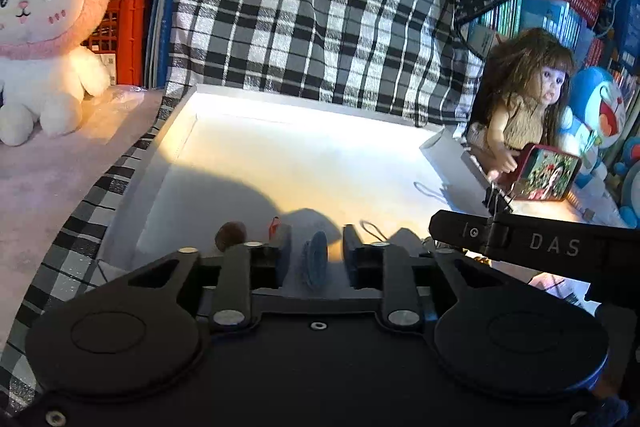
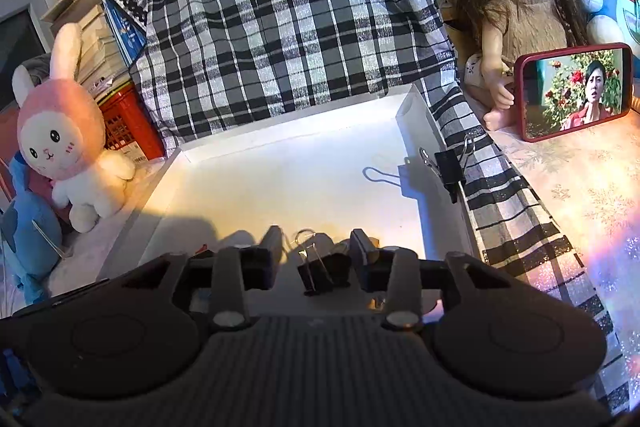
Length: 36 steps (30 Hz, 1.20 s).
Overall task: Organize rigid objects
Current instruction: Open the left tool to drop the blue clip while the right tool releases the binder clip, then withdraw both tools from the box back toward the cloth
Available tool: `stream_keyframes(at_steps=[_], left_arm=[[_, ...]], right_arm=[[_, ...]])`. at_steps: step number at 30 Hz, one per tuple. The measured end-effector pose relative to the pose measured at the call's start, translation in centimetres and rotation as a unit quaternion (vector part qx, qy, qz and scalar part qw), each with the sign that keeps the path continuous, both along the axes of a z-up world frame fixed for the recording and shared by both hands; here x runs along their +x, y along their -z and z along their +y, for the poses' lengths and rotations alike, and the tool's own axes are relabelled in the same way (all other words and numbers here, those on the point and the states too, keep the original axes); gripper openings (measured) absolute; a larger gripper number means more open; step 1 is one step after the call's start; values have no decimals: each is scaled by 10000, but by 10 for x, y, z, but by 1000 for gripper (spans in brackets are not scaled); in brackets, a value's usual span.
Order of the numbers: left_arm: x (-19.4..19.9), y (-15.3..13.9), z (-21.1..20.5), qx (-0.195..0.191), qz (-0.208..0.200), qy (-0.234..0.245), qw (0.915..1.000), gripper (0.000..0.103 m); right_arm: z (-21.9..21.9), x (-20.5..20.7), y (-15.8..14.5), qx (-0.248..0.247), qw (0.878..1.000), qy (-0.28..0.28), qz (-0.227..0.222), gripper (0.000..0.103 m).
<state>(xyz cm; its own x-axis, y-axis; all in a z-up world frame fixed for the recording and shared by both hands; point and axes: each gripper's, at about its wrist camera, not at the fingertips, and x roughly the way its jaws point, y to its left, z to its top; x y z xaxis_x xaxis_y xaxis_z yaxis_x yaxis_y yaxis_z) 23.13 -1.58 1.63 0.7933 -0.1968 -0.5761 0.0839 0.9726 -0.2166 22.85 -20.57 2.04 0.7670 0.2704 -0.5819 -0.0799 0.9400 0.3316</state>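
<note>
The left gripper (image 1: 316, 259) is at the bottom middle of the picture. Its two fingers are apart, and a round blue thing (image 1: 316, 261) stands on its edge between them. It is hard to tell if the fingers touch it. A small brown ball (image 1: 231, 233) lies just to the left, with a little red bit (image 1: 274, 225) near it. They all sit in a white tray (image 1: 168, 131) that fills the middle. The right gripper (image 1: 532, 243), black with letters on it, comes in from the right side. A black clip (image 1: 496, 197) is on the tray's right wall. A checked cloth (image 1: 320, 7) hangs behind. A pink bunny (image 1: 44, 27) sits at the upper left. A doll (image 1: 524, 99) and a phone (image 1: 546, 173) are at the right.
</note>
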Motion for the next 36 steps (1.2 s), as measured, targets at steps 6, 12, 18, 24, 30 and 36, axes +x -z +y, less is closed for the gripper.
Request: stream_keyframes(at_steps=[6, 12, 18, 24, 30, 36], left_arm=[[-14, -10, 8, -95, -100, -4, 9999, 45], [-41, -20, 12, 46, -242, 94, 9997, 57], [-72, -28, 21, 115, -367, 157, 9991, 73], [-99, -30, 27, 128, -402, 121, 9990, 78], [-124, -28, 25, 411, -428, 157, 9981, 80], [-147, -22, 29, 404, -373, 161, 9984, 80]], right_arm=[[-2, -12, -10, 37, 9998, -51, -210, 66], [-3, -31, -19, -133, 9990, -127, -412, 74], [-5, -55, -24, -399, 9971, -203, -611, 84], [-6, -80, -23, -616, 9950, -315, -720, 86], [-5, -102, -19, -915, 9917, -458, -778, 87], [-6, -125, -14, -1183, 9879, -537, -846, 87]])
